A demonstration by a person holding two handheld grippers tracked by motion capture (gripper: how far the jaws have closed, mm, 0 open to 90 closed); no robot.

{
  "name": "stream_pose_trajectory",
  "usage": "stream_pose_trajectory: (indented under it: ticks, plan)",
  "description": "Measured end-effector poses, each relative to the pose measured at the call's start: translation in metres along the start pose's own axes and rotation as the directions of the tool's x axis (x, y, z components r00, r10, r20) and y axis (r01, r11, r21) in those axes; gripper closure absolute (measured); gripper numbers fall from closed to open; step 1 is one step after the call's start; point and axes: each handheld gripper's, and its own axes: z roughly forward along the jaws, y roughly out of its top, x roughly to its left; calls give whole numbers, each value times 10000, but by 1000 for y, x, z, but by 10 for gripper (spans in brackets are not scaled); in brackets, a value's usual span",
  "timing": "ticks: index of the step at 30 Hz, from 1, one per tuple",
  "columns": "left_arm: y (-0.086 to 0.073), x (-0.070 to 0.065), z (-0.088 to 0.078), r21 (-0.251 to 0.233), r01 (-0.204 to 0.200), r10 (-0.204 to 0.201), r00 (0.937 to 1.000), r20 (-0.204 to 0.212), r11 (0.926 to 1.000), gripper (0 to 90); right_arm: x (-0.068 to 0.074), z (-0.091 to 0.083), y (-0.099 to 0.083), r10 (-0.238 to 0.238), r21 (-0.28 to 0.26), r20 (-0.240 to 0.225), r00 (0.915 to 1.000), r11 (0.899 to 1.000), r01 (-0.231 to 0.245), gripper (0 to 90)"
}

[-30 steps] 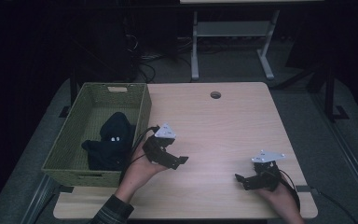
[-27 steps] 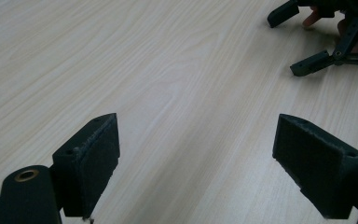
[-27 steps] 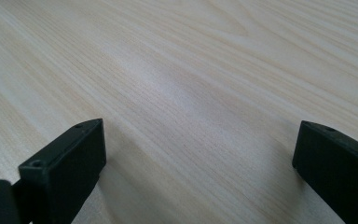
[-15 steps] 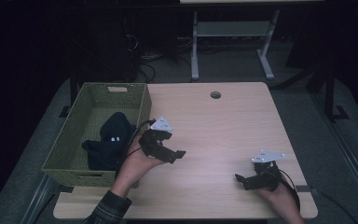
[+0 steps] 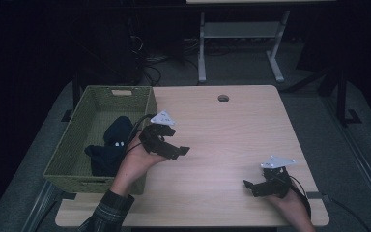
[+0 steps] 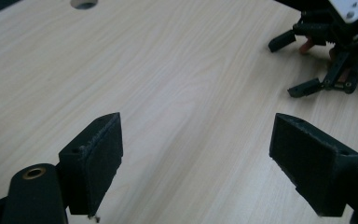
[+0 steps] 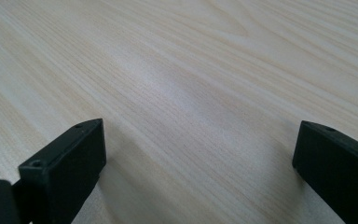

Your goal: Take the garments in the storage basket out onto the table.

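A green woven basket [image 5: 72, 145] stands on the left side of the light wooden table [image 5: 232, 135], with a dark bundled cloth [image 5: 110, 147] lying inside it. My left gripper [image 5: 178, 152] hovers just right of the basket's near corner, over bare wood. In the left gripper view it [image 6: 196, 149] is open, with nothing between the pads. My right gripper [image 5: 251, 188] rests low near the table's front right; its jaws are spread wide over bare wood in the right gripper view [image 7: 200, 154]. It also shows far off in the left gripper view [image 6: 326, 70].
A round cable hole [image 5: 223, 98] sits near the table's far edge. Beyond the table are a white desk frame [image 5: 236, 43] and cables on the dark floor. The person's sleeve [image 5: 104, 215] comes in at the bottom left.
My left gripper has drifted a little farther from the person and toward the basket. The right gripper has stayed put.
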Motion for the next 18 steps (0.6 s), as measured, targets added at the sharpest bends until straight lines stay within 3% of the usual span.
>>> stream_pose_trajectory:
  ticks: [6, 12, 18]
  plan:
    - [1, 7, -12, 137, -75, 78, 9997, -251, 9999, 171, 0, 0, 0, 1, 6, 1, 10000, 10000, -1, 22]
    - [0, 11, -19, 579, -14, 33, 9995, -330, 9983, 171, 0, 0, 0, -1, 6, 1, 10000, 10000, 1, 22]
    - [-3, 15, -27, 713, 145, -112, 9988, -473, 9973, 171, 0, 0, 0, -41, -18, 13, 10000, 10000, 41, 22]
